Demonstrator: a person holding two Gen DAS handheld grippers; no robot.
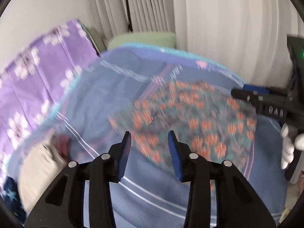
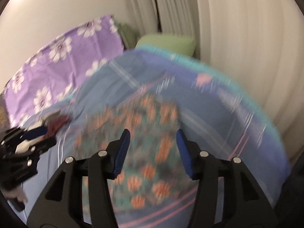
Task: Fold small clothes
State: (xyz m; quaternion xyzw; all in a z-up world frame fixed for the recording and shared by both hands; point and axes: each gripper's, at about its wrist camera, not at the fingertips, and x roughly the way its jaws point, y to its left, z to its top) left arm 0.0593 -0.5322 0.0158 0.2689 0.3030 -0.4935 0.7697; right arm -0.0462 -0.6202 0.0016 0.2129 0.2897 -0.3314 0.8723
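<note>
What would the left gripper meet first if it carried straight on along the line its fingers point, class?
Most likely the floral garment, lying on the blue blanket directly ahead of the open left gripper. Nothing else shows between them, though blur makes depth uncertain.

teal garment point(image 1: 190, 117) with orange flowers, blue striped sheet point(image 1: 106, 98), purple white-flowered pillow point(image 2: 62, 57)

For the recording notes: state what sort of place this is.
Most likely a bedroom. The work surface is a bed covered with a blue striped blanket, a green pillow lies at its far end beside a purple flowered sheet, and pale curtains hang behind.
</note>
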